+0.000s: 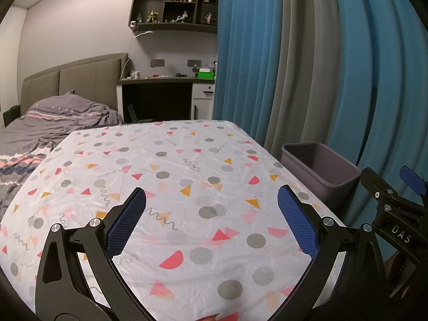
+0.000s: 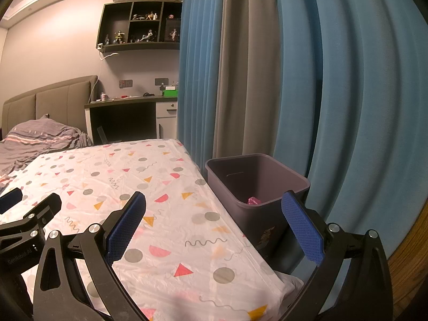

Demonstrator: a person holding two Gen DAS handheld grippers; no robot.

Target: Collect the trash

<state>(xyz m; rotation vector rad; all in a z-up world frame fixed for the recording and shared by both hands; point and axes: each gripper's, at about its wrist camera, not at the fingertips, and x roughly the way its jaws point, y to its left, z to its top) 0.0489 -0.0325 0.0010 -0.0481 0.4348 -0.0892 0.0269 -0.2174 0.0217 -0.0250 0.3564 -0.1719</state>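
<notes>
At the bottom of each view a gripper fills the foreground, the left gripper (image 1: pixel 211 195) and the right gripper (image 2: pixel 214 200) both with jaws spread wide and holding nothing above the patterned surface (image 1: pixel 187 160). A grey bin (image 2: pixel 256 184) stands just beside the surface's right edge at centre right. In it lies a small pink scrap (image 2: pixel 253 201), mostly hidden by the rim and too small to identify.
</notes>
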